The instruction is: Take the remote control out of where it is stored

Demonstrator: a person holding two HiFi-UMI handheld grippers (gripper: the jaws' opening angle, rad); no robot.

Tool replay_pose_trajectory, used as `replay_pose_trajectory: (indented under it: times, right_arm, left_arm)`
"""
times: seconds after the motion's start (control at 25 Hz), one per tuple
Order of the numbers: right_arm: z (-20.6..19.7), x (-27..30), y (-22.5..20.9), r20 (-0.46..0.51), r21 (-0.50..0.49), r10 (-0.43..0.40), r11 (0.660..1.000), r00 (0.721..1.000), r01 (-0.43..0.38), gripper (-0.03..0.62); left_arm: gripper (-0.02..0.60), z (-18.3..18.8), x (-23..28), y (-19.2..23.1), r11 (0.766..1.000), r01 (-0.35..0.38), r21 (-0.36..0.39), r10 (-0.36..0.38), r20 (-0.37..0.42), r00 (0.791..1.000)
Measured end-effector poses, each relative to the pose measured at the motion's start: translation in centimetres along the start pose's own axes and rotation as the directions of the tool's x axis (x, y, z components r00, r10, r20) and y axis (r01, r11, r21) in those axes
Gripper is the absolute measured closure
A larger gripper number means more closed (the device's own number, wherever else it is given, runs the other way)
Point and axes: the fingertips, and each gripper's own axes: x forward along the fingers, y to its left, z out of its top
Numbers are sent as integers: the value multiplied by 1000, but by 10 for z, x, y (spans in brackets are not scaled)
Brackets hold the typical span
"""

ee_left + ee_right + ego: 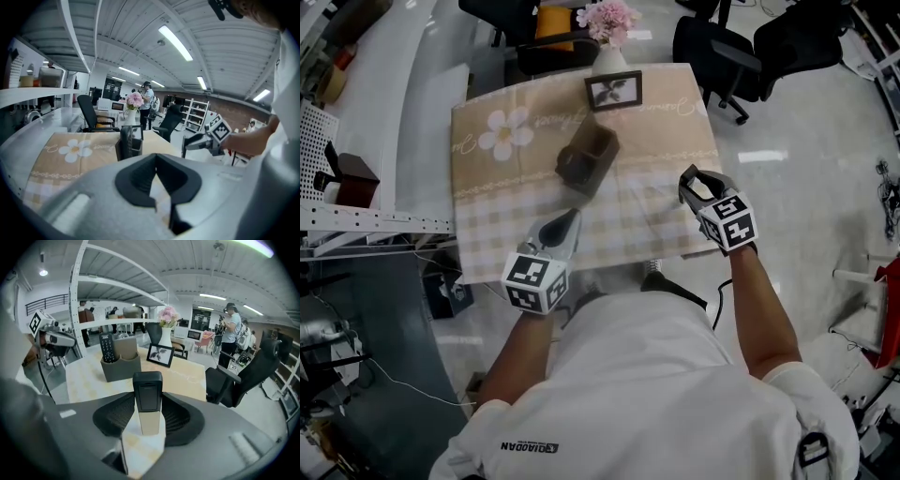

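Observation:
A dark grey holder (588,157) stands in the middle of the table (487,239). In the right gripper view the holder (121,365) has a black remote control (107,348) standing upright in its left compartment. My right gripper (148,401) is shut on a second, beige remote with a dark top (148,392), held upright above the table's right edge. In the head view that gripper (694,186) is right of the holder. My left gripper (572,219) hovers over the front of the table, its jaws shut and empty, pointing at the holder (129,143).
A framed picture (613,90) and a white vase of pink flowers (609,28) stand at the table's far edge. Black office chairs (717,52) are behind the table. A white shelf rack (375,220) runs along the left.

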Motion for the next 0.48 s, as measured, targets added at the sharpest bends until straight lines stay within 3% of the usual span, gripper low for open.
replay_pose_trajectory:
  times: [0.12, 0.48]
  right_arm:
    - [-10, 6, 3, -86, -63, 7, 998, 996, -13, 408]
    - [-5, 51, 26, -131, -217, 26, 975, 991, -54, 410]
  left_arm:
    - [577, -3, -2, 2, 1000, -9, -6, 9, -1, 1000]
    - [577, -6, -11, 8, 999, -33, -22, 33, 3, 999]
